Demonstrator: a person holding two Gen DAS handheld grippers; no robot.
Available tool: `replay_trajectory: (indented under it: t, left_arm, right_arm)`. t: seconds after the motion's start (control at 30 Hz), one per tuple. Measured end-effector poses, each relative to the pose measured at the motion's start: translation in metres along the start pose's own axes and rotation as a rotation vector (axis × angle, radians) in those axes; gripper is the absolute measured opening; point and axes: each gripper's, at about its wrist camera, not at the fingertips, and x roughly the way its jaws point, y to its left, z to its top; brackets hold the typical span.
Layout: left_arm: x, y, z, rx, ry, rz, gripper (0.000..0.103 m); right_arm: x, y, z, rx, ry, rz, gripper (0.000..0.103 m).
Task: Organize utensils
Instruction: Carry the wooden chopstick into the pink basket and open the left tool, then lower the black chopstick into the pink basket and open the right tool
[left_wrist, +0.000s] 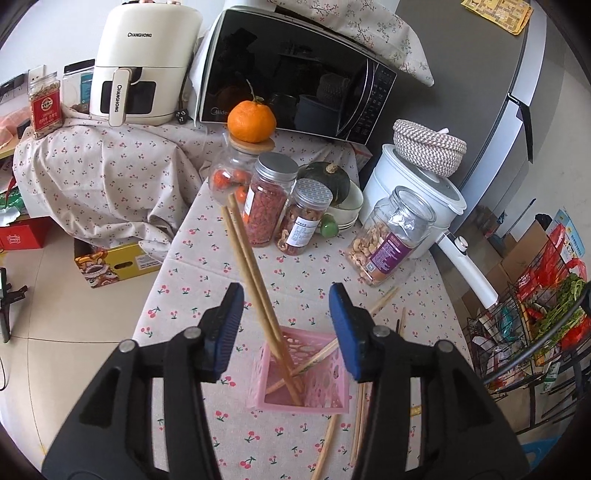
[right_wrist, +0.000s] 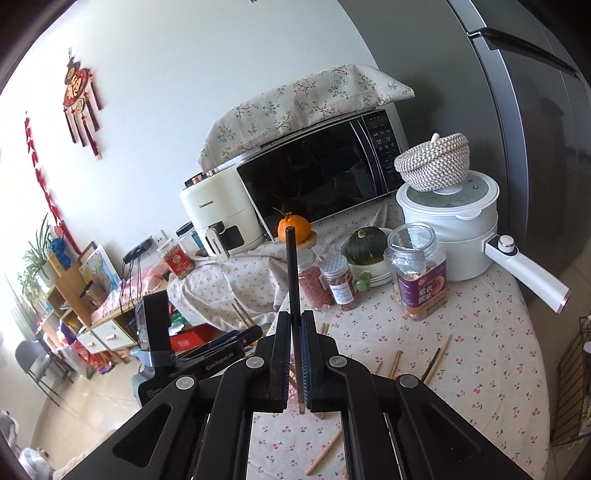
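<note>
A white air fryer (left_wrist: 142, 70) marked "CHANGHONG" stands far left. My left gripper (left_wrist: 286, 328) hangs spread apart over the pink basket (left_wrist: 301, 373) – pale chopsticks (left_wrist: 255, 273) lean inside. My right gripper (right_wrist: 294, 363) pinches a dark chopstick (right_wrist: 292, 280) upright.

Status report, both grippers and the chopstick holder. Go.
Left gripper open above pink holder, chopsticks standing in it. Right gripper shut on dark chopstick. Loose chopsticks on tablecloth. Nothing blocking holder.
</note>
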Motion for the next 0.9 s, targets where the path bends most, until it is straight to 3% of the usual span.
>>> replay_trajectory:
  t: [0.07,0.17,0.43,0.9]
  left_arm:
    - [-0.007,0.001,-0.002,0.019,0.004,0.025,0.061]
    - [-0.014,0.005,-0.009,0.038,0.032,0.049,0.063]
    - [-0.019,0.025,-0.021,0.019,0.100,0.057,0.065]
    - [-0.028,0.032,-0.022,0.013,0.101,0.020,0.065]
  right_arm:
    - [0.004,0.001,0.003,0.007,0.000,0.000,0.005]
    - [0.010,0.003,0.009,0.019,-0.010,0.000,0.005]
    - [0.054,0.007,0.009,0.043,-0.003,-0.030,0.005]
    - [0.116,0.002,-0.014,0.069,0.024,-0.050,0.005]
